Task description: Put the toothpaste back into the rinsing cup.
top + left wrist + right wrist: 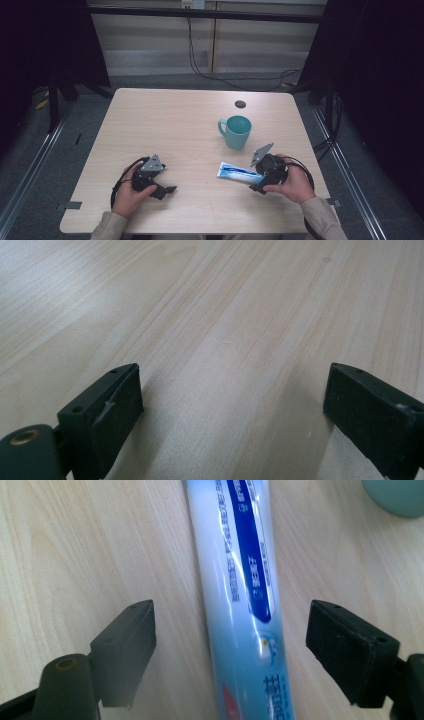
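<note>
From above, we see the toothpaste tube lying near the tabletop's right edge, beside the teal mug. Our left gripper rests released over bare wood. Our right gripper straddles the tube, its 2 jaws clear of it.

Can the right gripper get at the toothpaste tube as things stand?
Probably yes: the right gripper is open with the tube lying between its jaws on the table, pads apart from it, nothing in between.
</note>
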Tool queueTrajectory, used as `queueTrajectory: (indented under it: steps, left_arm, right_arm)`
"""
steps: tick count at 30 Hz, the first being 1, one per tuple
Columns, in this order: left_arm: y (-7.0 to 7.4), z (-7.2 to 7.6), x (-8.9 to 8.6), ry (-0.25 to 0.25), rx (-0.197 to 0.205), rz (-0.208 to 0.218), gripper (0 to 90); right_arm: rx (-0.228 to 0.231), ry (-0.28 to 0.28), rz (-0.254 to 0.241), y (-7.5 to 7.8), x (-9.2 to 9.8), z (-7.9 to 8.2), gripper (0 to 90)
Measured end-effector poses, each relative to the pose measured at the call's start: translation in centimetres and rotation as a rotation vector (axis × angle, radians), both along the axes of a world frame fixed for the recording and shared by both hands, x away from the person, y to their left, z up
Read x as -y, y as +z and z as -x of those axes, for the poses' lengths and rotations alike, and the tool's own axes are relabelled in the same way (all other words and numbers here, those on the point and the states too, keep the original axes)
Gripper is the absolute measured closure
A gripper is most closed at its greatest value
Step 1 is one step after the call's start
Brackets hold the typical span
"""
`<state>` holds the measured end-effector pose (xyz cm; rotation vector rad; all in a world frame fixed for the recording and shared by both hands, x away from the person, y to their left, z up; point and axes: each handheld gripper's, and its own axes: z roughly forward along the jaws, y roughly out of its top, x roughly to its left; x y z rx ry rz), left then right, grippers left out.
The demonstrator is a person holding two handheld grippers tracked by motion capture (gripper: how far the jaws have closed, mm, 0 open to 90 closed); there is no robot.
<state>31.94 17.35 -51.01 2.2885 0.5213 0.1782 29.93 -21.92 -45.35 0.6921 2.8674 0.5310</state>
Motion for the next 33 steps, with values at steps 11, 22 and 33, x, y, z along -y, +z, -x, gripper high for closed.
queueTrajectory:
  steps: [11, 22, 33]
  left_arm:
    - [0.0, 0.0, 0.0, 0.001, 0.0, 0.002, 8.5]
    - [0.0, 0.0, 0.0, 0.0, 0.002, 0.003, 8.5]
    - [0.0, 0.0, 0.0, -0.001, 0.004, 0.004, 8.5]
  right_arm:
    - [-0.041, 0.054, 0.084, -0.9, -2.8, -1.4, 24.0]
    - [-0.092, 0.091, 0.17, -1.7, -4.0, -3.0, 35.2]
    - [-0.191, 0.051, 0.208, -1.6, -4.7, -4.5, 49.8]
